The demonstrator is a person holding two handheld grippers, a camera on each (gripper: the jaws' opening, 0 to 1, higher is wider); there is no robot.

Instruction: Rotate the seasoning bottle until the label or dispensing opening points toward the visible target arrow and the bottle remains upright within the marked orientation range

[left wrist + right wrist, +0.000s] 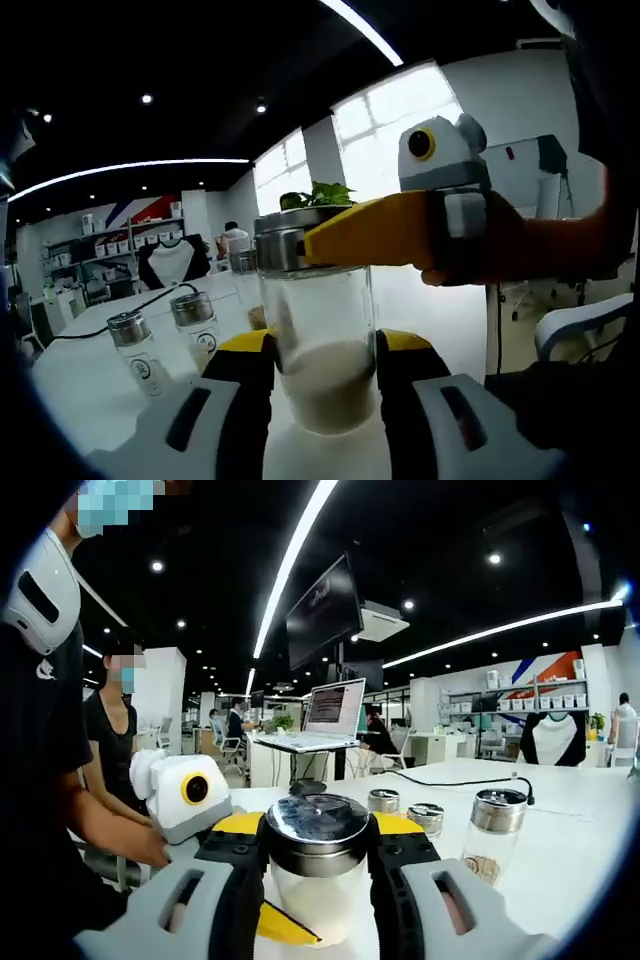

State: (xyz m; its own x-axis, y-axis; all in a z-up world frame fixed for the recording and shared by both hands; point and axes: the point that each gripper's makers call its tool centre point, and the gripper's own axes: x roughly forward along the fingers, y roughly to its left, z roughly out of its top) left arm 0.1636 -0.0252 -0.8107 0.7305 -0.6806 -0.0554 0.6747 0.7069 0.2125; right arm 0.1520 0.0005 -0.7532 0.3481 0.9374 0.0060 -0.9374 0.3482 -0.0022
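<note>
Left gripper (322,365) clamped the bottle (322,350); right gripper (318,850) pinched its cap (318,830); twisting risked loosening that cap.

We see our two handheld grippers: the left gripper (322,375) and right gripper (317,865) share black, yellow-tipped jaws on pale grey bodies with dark slots.
</note>
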